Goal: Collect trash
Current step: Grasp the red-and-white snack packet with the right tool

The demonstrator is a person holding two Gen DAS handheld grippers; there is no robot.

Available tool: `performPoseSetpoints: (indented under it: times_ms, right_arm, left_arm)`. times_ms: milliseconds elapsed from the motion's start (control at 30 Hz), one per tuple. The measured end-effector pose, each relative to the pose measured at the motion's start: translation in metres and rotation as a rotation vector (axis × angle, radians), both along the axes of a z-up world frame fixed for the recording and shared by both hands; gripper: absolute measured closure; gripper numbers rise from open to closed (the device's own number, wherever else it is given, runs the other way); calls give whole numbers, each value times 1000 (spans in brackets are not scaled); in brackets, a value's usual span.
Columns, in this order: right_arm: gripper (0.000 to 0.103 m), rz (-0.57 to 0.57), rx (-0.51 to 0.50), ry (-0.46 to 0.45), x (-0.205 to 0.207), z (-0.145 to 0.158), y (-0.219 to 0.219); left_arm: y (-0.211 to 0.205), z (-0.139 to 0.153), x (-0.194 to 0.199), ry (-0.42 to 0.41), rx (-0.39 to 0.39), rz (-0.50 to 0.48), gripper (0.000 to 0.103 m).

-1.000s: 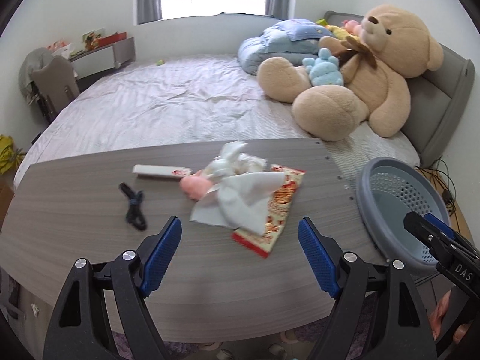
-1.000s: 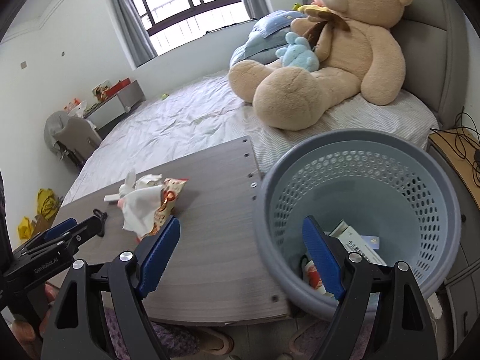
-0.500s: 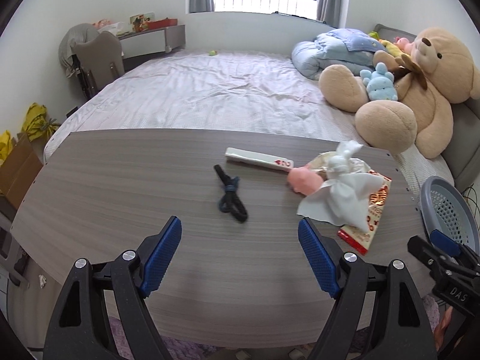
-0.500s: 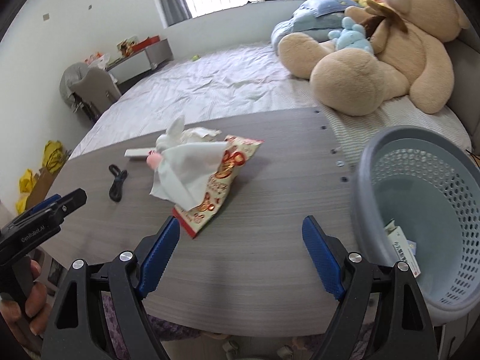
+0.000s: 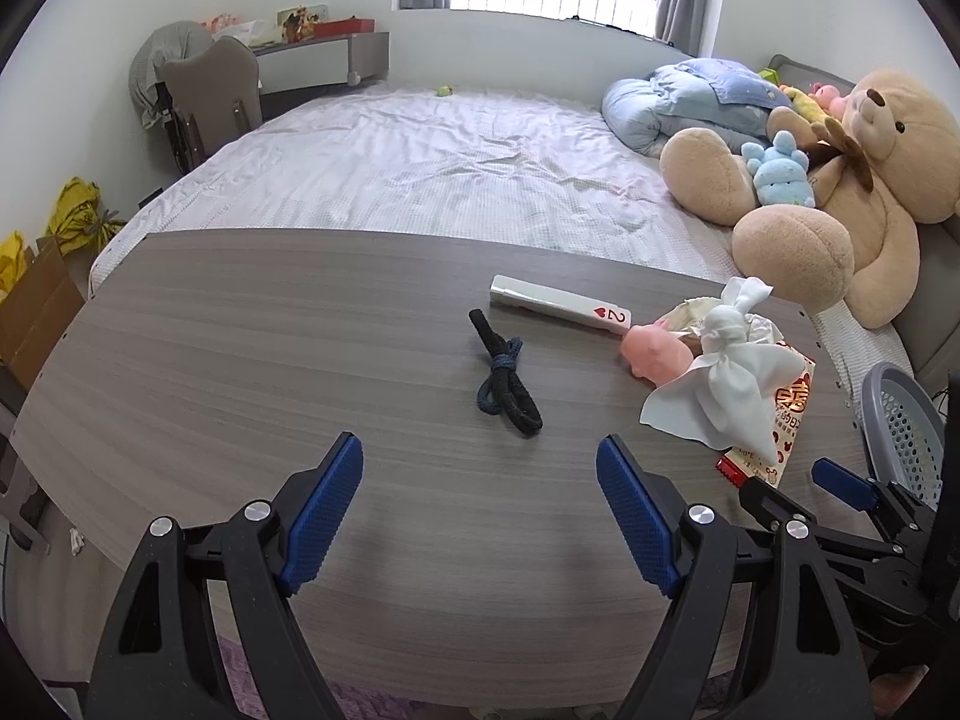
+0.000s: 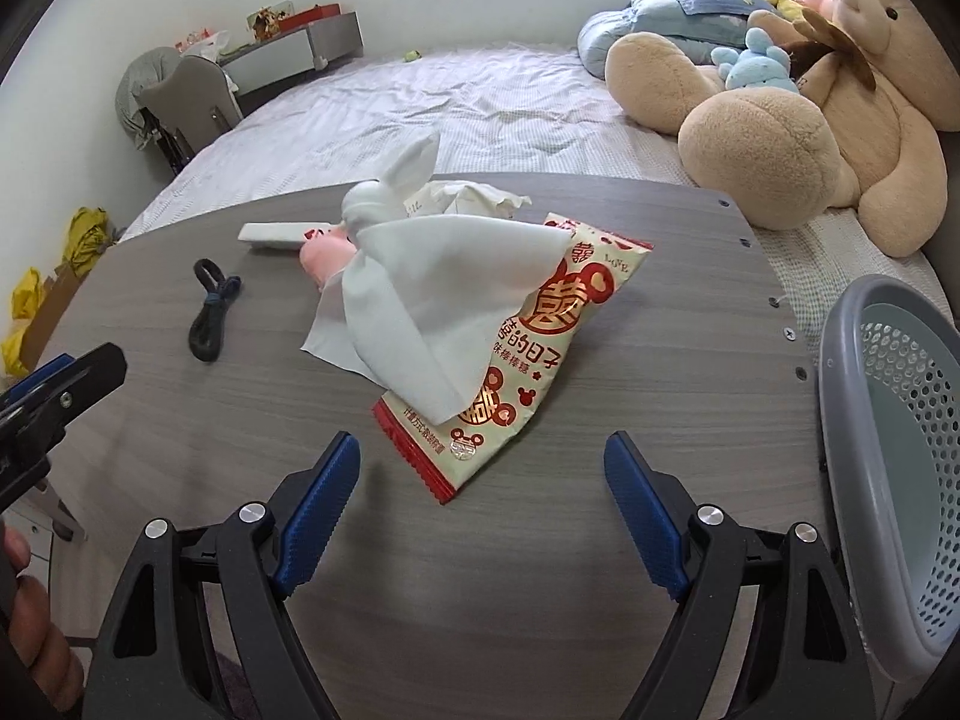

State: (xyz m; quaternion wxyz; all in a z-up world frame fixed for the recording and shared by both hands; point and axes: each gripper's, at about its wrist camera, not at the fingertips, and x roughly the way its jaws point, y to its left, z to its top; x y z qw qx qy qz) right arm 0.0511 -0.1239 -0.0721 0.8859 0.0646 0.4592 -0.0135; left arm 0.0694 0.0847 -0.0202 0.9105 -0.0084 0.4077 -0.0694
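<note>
Trash sits in a heap at the right of the worktop (image 5: 240, 360): a white tissue (image 6: 432, 306) draped over a red-and-cream snack wrapper (image 6: 540, 360), with a black hair tie (image 5: 504, 384) lying apart to the left. Both views have swung from the grey basket (image 6: 888, 450) back toward this pile, so another pickup looks due. Left gripper (image 5: 480, 510) and right gripper (image 6: 480, 510) hover with fingers wide and empty. Bare worktop lies before each; the basket waits past the right edge.
</note>
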Motion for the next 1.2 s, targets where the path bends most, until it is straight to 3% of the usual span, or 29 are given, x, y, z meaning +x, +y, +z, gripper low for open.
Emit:
performPoseSetpoints:
  times_ms: [333, 767, 1200]
  right_arm:
    - [23, -10, -83, 5, 13, -6, 12]
    - [23, -154, -132, 9, -5, -5, -35]
    - [23, -117, -60, -82, -20, 30, -47]
  left_arm:
    - [-3, -5, 2, 17, 4, -1, 24]
    - [-11, -1, 1, 17, 8, -12, 24]
    - [-22, 2, 0, 18, 11, -27, 23]
